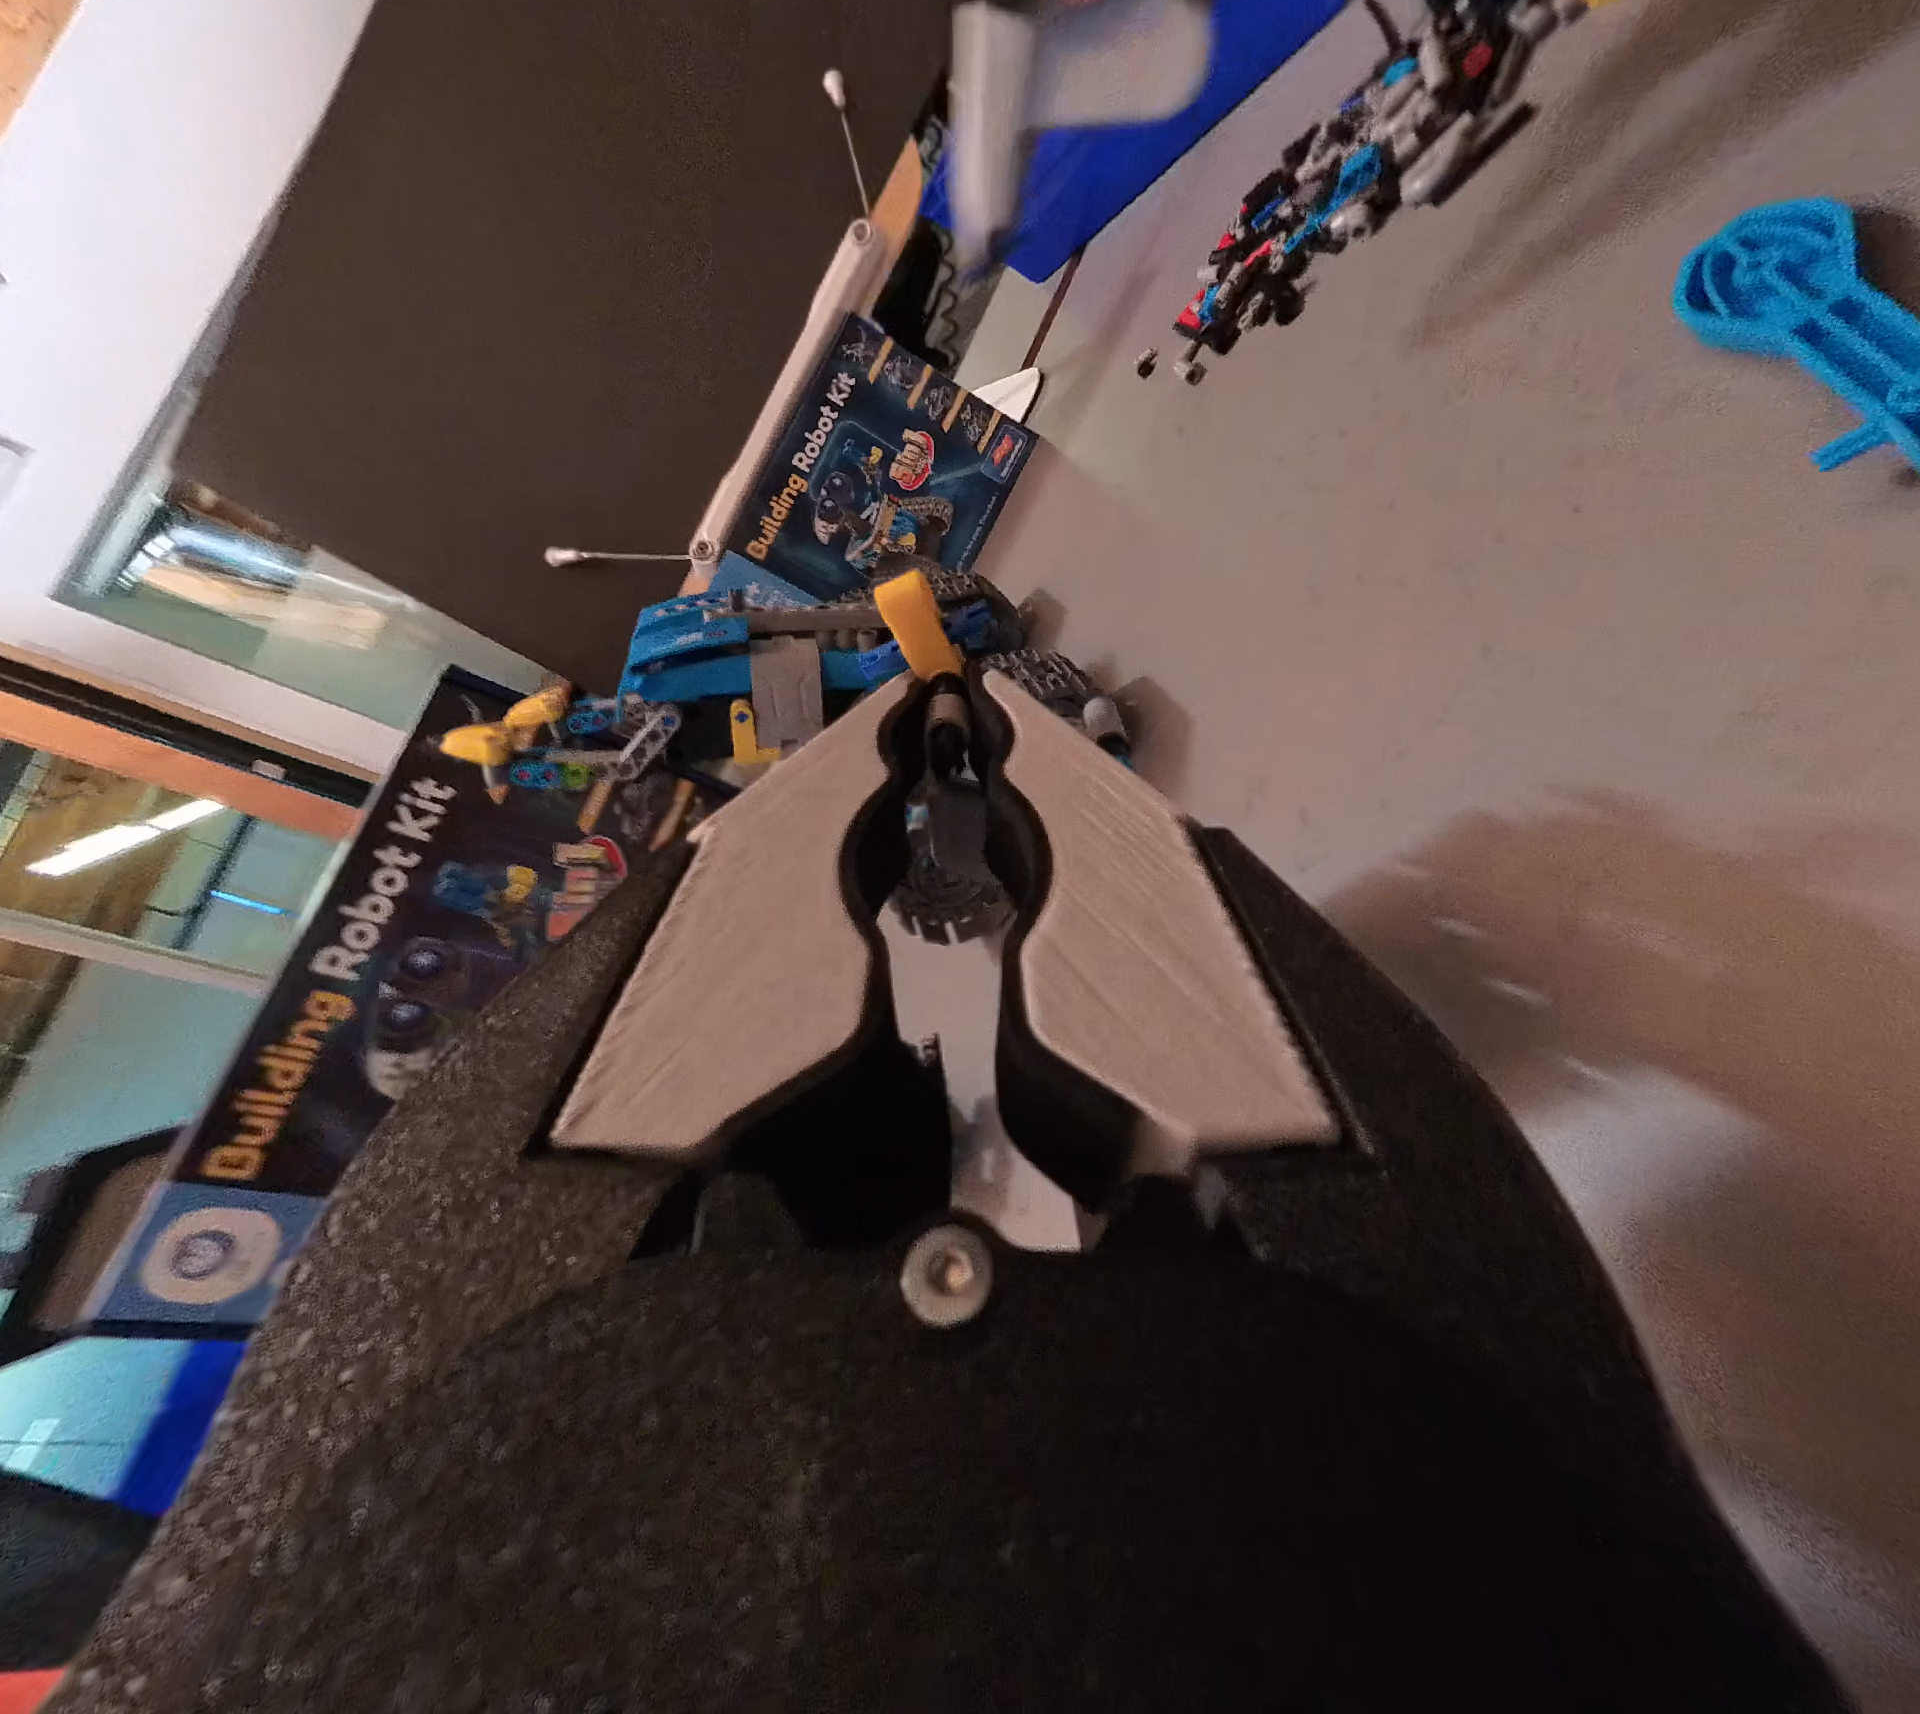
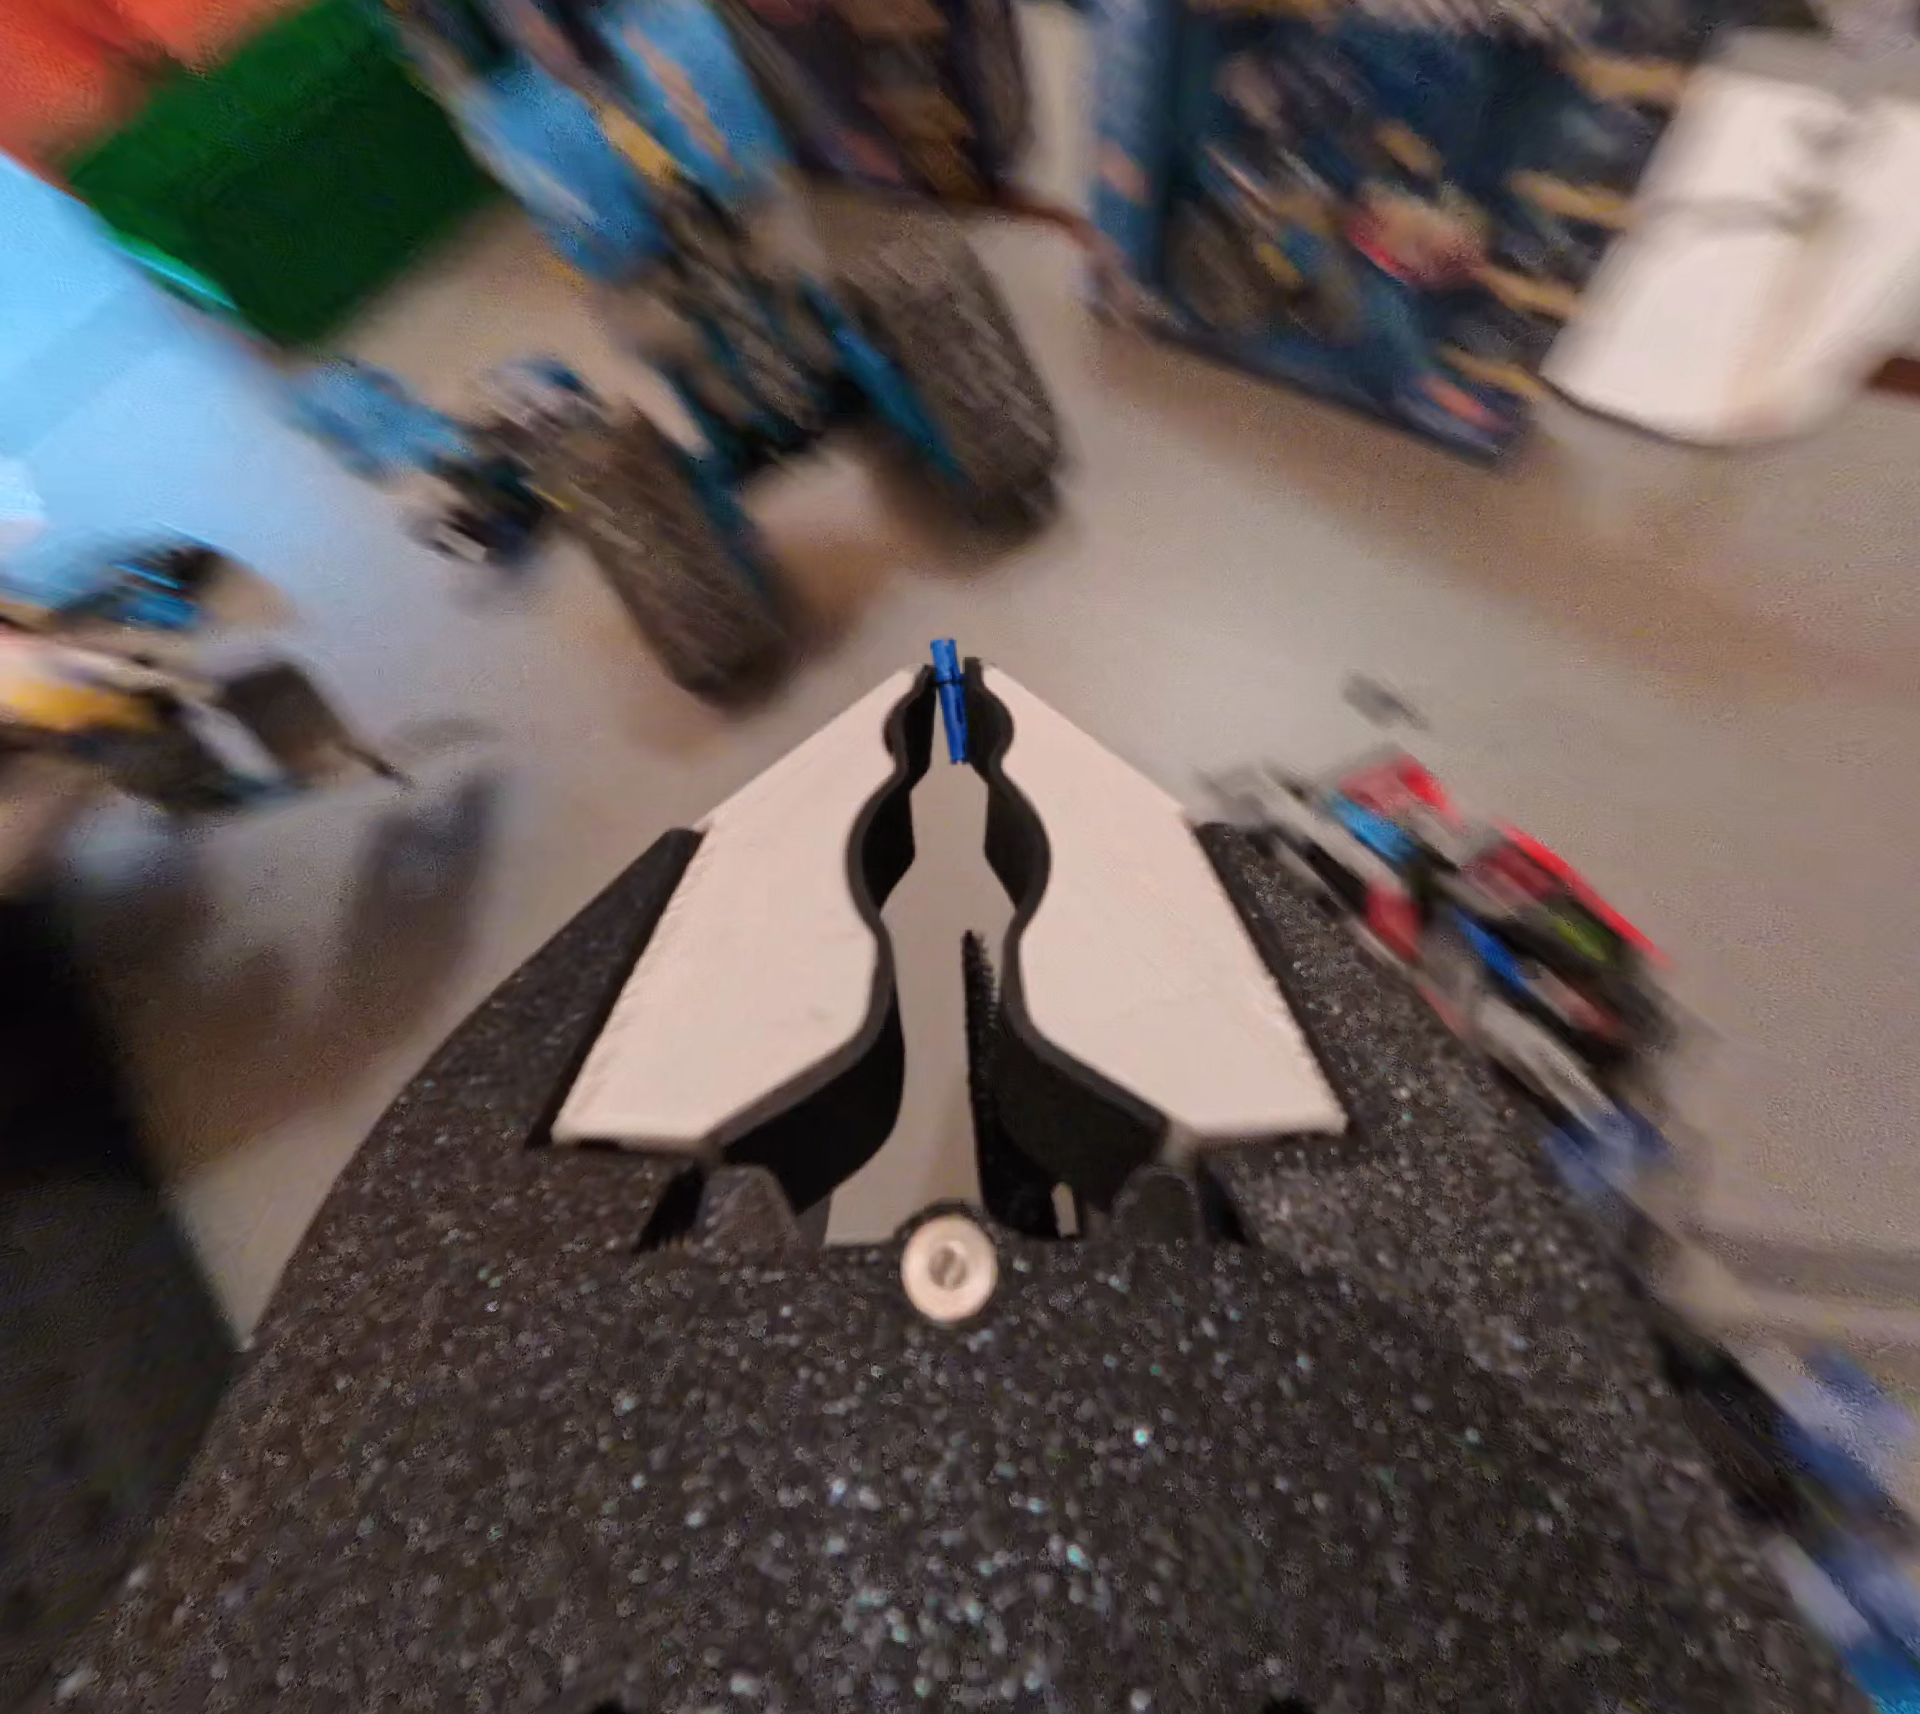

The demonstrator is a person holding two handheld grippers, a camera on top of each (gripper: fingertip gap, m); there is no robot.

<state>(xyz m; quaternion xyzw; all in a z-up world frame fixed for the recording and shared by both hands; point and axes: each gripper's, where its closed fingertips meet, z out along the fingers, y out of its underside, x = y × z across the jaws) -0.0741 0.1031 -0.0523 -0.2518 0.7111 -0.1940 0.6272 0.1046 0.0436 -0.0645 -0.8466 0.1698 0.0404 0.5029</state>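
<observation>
Pinching a thin black and grey axle of a blue, grey and yellow brick-built tracked robot model (image 1: 831, 667), the left tongs (image 1: 948, 688) are pressed together on it, just above the pale grey desk (image 1: 1455, 625). The right tongs (image 2: 951, 677) are closed on a small blue plastic connector pin (image 2: 950, 698) at their very tips. In the right wrist view, what looks like the same model lies ahead, badly blurred. A dark blue printed kit box (image 1: 883, 459) stands just behind the model. With so little pin gripped, a knock against the model could likely twist it free.
</observation>
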